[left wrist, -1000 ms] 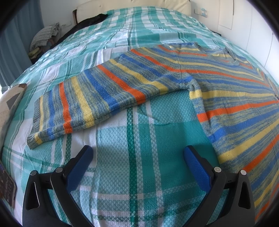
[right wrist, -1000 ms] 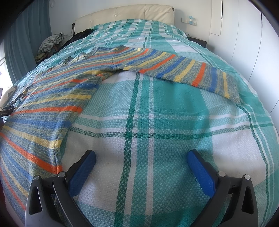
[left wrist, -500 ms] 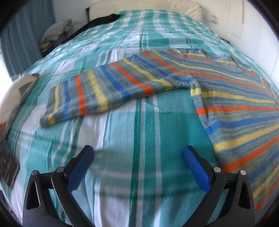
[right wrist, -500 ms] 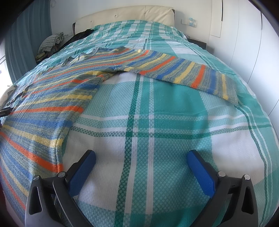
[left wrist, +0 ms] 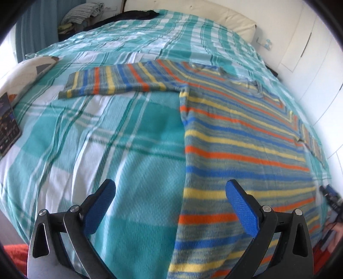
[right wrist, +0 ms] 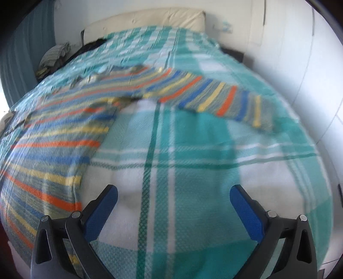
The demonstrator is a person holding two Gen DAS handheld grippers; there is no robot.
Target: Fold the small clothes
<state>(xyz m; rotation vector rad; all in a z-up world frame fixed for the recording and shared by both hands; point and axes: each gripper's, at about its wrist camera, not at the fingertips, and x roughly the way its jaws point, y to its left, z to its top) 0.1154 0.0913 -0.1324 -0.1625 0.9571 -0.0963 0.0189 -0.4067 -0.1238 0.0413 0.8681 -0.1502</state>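
Note:
A striped sweater (left wrist: 240, 137) in blue, orange, yellow and grey lies flat on the teal plaid bed cover (left wrist: 133, 137), both sleeves spread sideways. Its left sleeve (left wrist: 115, 82) reaches toward the bed's left side. My left gripper (left wrist: 169, 201) hovers open over the sweater's lower left edge, with nothing between its blue pads. In the right wrist view the sweater's body (right wrist: 49, 146) is at the left and its right sleeve (right wrist: 216, 98) stretches across the far middle. My right gripper (right wrist: 173, 203) is open above bare bed cover (right wrist: 193, 171), to the right of the body.
A cream headboard (right wrist: 150, 19) and white wall close the far end. Folded cloth (left wrist: 83, 16) and a dark garment (left wrist: 128, 16) lie at the far left corner. A pillow (left wrist: 23, 70) and a dark tablet-like item (left wrist: 7, 124) sit at the bed's left edge.
My left gripper has swung right and back, so the sweater's left side edge now lies between its fingers and the sleeve looks farther away. The right gripper has pulled back slightly; its view is blurred.

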